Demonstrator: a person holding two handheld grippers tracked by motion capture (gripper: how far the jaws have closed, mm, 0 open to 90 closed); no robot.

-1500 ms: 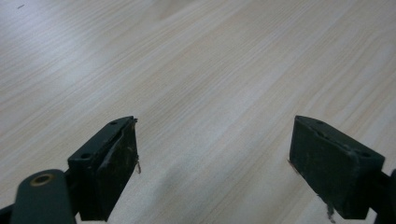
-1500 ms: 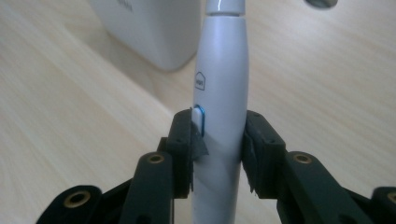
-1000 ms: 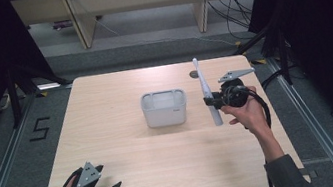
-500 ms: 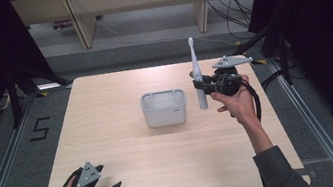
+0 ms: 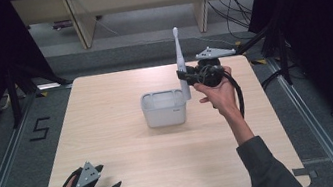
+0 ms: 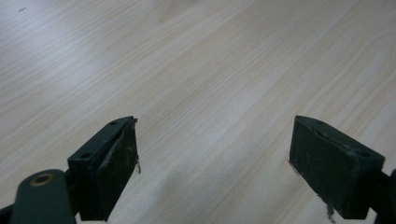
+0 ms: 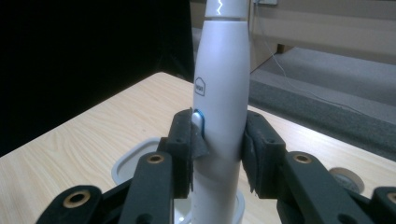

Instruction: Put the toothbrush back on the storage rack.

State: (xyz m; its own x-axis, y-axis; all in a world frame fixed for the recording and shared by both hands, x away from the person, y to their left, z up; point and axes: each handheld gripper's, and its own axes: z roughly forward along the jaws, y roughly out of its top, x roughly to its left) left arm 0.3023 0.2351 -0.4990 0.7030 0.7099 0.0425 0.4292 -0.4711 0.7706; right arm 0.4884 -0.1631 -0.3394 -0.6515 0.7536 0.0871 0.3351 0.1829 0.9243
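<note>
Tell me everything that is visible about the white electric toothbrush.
The electric toothbrush is white and looks like smooth plastic. It has a thick rounded handle that narrows to a thin neck with a small brush head on top. A small logo and a blue-edged button are on the handle. It stands upright, head up, clamped at the lower handle between the pads of the right tongs. Its lower end is at the right rim of the grey container; I cannot tell whether it touches.

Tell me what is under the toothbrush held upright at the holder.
Under the toothbrush, gripped by the right gripper, sits the white holder. Its rim shows; the gripper's arms cover its inside.
</note>
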